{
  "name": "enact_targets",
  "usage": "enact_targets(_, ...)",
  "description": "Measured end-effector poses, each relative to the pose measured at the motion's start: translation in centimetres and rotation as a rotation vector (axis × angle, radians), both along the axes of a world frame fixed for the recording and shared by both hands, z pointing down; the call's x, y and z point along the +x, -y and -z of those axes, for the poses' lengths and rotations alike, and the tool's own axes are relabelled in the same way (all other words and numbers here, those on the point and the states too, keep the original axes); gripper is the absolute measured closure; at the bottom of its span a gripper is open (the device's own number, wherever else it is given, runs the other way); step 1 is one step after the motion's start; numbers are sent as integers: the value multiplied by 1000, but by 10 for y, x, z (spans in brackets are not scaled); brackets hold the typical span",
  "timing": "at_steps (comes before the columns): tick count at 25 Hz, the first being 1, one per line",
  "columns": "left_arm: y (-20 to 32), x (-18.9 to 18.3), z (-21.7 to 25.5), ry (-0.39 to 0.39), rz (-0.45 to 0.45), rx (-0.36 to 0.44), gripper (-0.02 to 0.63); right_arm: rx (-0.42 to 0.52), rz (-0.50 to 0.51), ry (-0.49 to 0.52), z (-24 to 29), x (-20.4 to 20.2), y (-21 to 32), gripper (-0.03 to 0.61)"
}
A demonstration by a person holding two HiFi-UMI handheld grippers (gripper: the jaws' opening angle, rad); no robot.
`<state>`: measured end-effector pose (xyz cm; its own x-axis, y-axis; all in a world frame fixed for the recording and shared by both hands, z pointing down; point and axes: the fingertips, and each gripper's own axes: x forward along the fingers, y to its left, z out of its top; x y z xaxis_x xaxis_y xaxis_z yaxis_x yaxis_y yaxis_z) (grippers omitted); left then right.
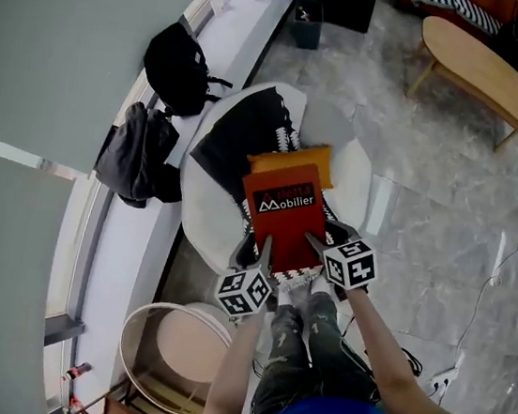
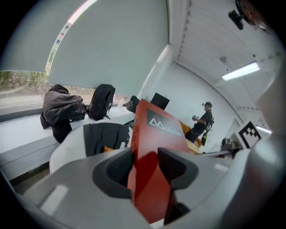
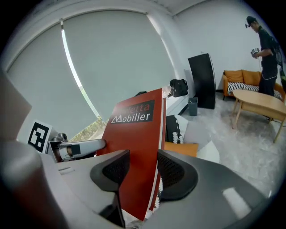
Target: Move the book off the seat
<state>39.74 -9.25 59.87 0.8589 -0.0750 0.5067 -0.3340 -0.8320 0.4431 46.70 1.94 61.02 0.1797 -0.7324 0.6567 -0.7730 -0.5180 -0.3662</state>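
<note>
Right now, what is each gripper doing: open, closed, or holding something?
Left gripper: closed on the red book, near one lower corner.
Right gripper: closed on the same red book, near the other lower corner.

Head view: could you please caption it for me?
Left gripper and right gripper hold the book over the seat.

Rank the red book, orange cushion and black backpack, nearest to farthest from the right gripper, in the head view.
1. Red book, held in the right gripper.
2. Orange cushion, just behind the book.
3. Black backpack, on the white ledge.
</note>
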Motion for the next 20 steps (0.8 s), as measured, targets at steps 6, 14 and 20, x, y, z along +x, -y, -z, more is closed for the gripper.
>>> enact_targets(6,-20,-15,107,-86,32,37,445,61,1,-90,108,-13,-21,388)
enact_targets(14,-58,-57,190,-143,96,68,443,115,41,-182,194,-51,-55,396)
enact_targets(20,-69,-83,217,-170,139,72,445,152,78,-223,224,-73,-62,397)
